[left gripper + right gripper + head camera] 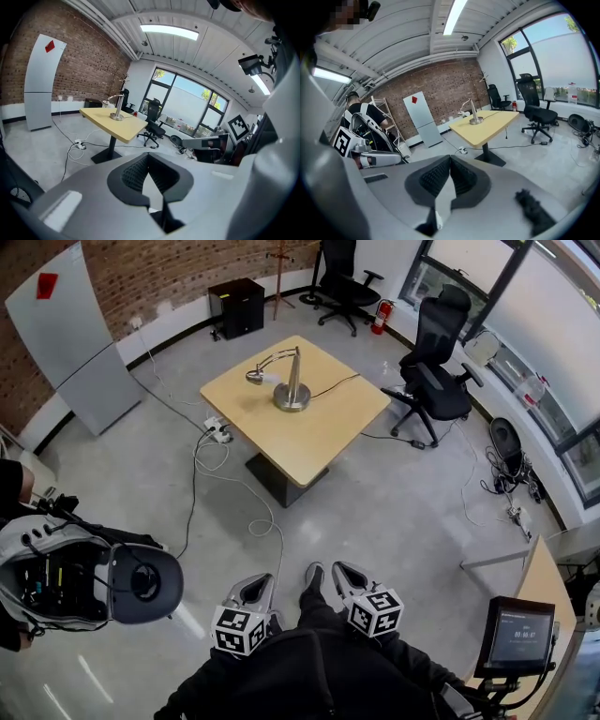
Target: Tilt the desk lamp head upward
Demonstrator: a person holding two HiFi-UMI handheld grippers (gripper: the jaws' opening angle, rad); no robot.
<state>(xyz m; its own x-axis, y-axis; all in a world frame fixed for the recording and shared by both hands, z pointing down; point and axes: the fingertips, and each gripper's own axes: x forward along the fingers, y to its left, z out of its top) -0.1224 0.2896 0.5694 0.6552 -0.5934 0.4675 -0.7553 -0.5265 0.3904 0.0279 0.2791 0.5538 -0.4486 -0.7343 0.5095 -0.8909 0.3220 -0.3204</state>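
A silver desk lamp stands on a square wooden table across the room, its head drooping low to the left. The same lamp appears small and distant in the left gripper view, and the lamp is likewise far off in the right gripper view. My left gripper and right gripper hang close to my body at the bottom of the head view, far from the table. Both are shut with nothing between the jaws; the left gripper and right gripper show closed pads.
A black office chair stands right of the table, another chair behind it. Cables and a power strip lie on the floor left of the table. A helmet-like rig sits at my left, a monitor at my right.
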